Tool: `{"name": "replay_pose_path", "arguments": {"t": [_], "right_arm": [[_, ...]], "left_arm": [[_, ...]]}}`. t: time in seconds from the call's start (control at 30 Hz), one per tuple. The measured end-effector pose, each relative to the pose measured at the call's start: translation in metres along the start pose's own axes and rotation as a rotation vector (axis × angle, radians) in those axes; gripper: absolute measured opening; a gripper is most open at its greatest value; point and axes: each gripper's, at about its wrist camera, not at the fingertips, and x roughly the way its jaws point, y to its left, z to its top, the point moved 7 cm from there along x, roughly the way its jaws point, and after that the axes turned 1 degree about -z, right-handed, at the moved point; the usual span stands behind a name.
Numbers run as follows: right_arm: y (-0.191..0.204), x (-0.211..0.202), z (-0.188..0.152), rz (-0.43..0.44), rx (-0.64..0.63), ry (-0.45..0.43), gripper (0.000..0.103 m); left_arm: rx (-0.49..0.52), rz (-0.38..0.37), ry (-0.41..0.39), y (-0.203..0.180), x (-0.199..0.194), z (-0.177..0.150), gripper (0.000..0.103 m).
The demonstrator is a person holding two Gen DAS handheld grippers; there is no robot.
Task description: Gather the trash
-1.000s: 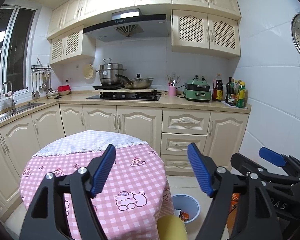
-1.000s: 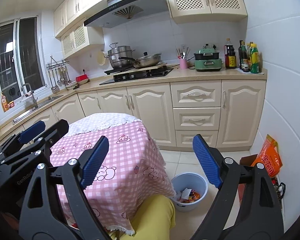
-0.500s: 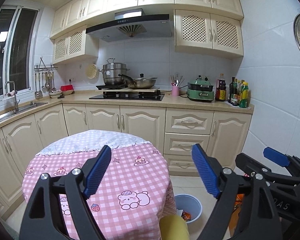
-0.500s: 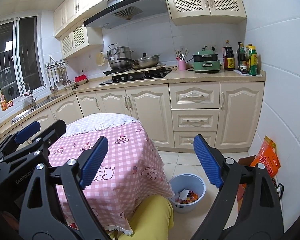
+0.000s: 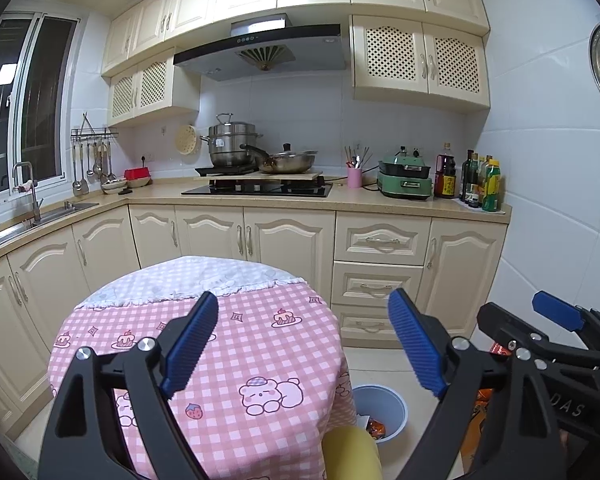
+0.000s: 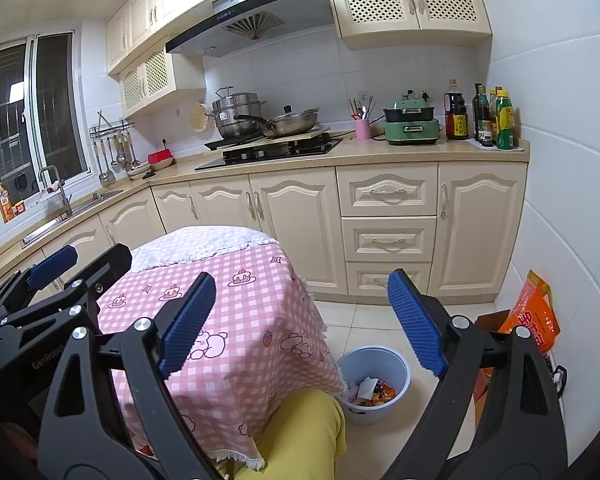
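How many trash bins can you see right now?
1. The blue trash bin stands on the floor just right of the pink-clothed table, with wrappers already inside. Others could be hidden behind the table.

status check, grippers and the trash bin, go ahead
Left gripper open, empty, above pink tablecloth. Right gripper open, empty. Trash bin on floor beside table, wrappers inside. No loose trash visible; yellow-clad knee close to bin.
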Motion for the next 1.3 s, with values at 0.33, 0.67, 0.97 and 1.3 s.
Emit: {"name": "replay_pose_path", "arguments": {"t": [0.33, 0.67, 0.97, 1.3], "right_arm": [[-0.003, 0.0016, 0.0001, 0.001, 0.002, 0.006, 0.087], [-0.0054, 0.0043, 0.0001, 0.001, 0.003, 0.01, 0.087], [-0.0062, 0.0052, -0.0005, -0.001, 0.004, 0.012, 0.087], [-0.0055, 0.0071, -0.0028, -0.002, 0.002, 0.016, 0.087]], "left_arm": [[0.003, 0.001, 0.002, -0.0003, 0.0006, -0.0004, 0.085], [0.003, -0.002, 0.01, 0.0015, 0.0024, -0.0033, 0.085], [0.002, -0.005, 0.013, 0.0028, 0.0037, -0.0034, 0.085], [-0.004, -0.008, 0.017, 0.0024, 0.005, -0.0023, 0.085]]}}
